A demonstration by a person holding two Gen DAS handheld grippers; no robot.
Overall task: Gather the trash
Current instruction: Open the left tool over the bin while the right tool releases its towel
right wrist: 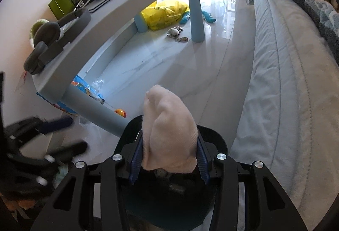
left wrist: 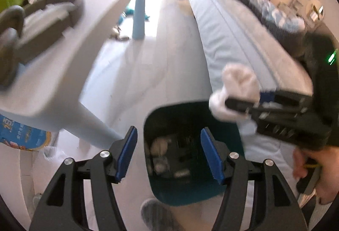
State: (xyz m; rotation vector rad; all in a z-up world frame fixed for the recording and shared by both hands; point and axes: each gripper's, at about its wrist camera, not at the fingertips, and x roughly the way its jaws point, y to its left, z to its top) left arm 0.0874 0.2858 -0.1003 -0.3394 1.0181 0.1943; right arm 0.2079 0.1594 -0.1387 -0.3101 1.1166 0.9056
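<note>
Bin: dark teal plastic waste bin [left wrist: 186,195] stands on the pale glossy floor [right wrist: 190,65], near the camera, between the table leg on the left and the bed on the right; crumpled pale scraps lie in its dark inside.
Left gripper: black two-finger tool with blue ribbed pads [left wrist: 168,154] hovers above the bin mouth, its jaws well apart with only air between them, nothing touching the pads.
Right gripper: black two-finger tool with blue pads [right wrist: 169,159] is clamped on a soft cream-white knitted sock [right wrist: 167,135], both pads pressing its lower part while the toe end stands up beyond the fingertips.
Sock position: in the left wrist view the sock [left wrist: 235,93] hangs over the right rim of the bin, above it and not yet inside.
Hand: a person's hand [left wrist: 311,169] grips the handle of the right tool at the far right edge.
Table: low light-blue plastic table [right wrist: 118,17] stands left of the bin, with grey over-ear headphones [right wrist: 53,40] on its near end and a lime-green bag [right wrist: 65,0] farther along.
Floor clutter: yellow plastic bag [right wrist: 167,13] lies under the far end of the table; a small orange ball [right wrist: 120,112] lies just beside the near leg.
Bed: pale grey quilted bed [right wrist: 286,87] runs along the right side.
</note>
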